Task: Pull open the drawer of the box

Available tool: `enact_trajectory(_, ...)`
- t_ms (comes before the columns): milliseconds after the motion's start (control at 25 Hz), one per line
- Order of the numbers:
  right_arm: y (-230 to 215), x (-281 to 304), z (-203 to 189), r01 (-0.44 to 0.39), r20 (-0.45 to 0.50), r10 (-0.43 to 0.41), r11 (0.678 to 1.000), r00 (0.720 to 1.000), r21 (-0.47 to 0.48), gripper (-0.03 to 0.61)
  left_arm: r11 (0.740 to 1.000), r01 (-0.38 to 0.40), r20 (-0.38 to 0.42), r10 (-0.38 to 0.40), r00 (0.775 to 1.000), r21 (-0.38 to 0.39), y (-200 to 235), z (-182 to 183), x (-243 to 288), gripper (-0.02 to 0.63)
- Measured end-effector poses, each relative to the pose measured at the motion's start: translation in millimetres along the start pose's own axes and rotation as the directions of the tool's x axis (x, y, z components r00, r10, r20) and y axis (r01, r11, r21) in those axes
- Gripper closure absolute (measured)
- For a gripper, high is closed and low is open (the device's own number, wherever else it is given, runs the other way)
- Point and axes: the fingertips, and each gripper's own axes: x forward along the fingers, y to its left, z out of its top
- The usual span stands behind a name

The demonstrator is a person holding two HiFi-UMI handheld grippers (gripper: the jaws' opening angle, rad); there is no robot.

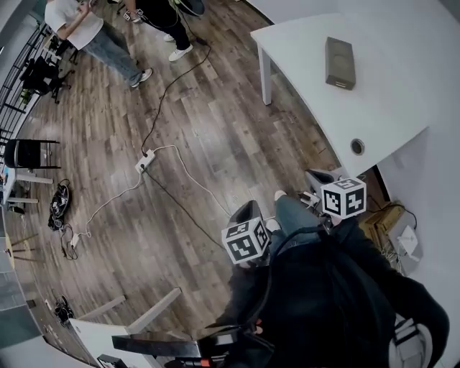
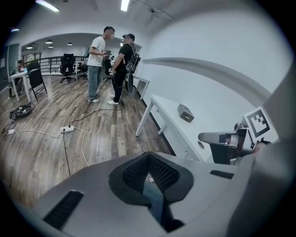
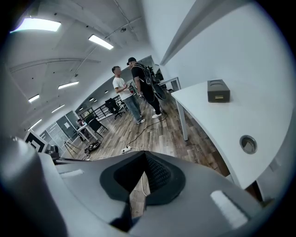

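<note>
L tool [image 2: 148, 158]: jaws together, empty.
R tool [image 3: 143, 157]: jaws together, empty.
Small grey rectangular box [image 1: 339, 62]: on white counter [image 1: 413, 97], well apart frm both tools.

Upper right in the head view, the box [image 1: 339, 62] is too small for me to pick out a drawer front or a handle, and the right gripper view gives me only its dark end face. The table [image 1: 402, 108] under it runs off the right edge. At the top left, the person in a white shirt [image 1: 79, 29] is cut off by the top edge, and the person in dark trousers [image 1: 169, 21] shows legs only. The dark clutter [image 1: 57, 208] at mid left is too small for me to name.
</note>
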Motion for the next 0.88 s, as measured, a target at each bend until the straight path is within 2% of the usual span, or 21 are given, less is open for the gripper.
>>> enact_trajectory(200,-20.5,35.9,41.7,0.011,0.026,-0.011,1.000,1.000,0.027,0.586,0.999,0.017,-0.032,-0.016,0.999,0.035,-0.5,38.3,39.7,0.617)
enact_trajectory(440,-56.9,91.8,110.5,0.031,0.047,-0.034,0.997,0.998,0.077,0.586,0.993,0.042,-0.075,-0.034,0.997,0.110,1.2,124.0,108.6,0.617)
enact_trajectory(680,-100.5,124.3,183.1,0.056,0.082,-0.067,0.990,0.994,0.131,0.586,0.972,0.098,-0.101,-0.077,0.992,0.213,-24.1,218.3,180.8,0.617)
enact_trajectory(880,-139.5,135.0,219.4,0.106,0.103,-0.126,0.977,0.987,0.187,0.586,0.944,0.169,-0.149,-0.131,0.980,0.284,-56.4,259.1,225.9,0.617)
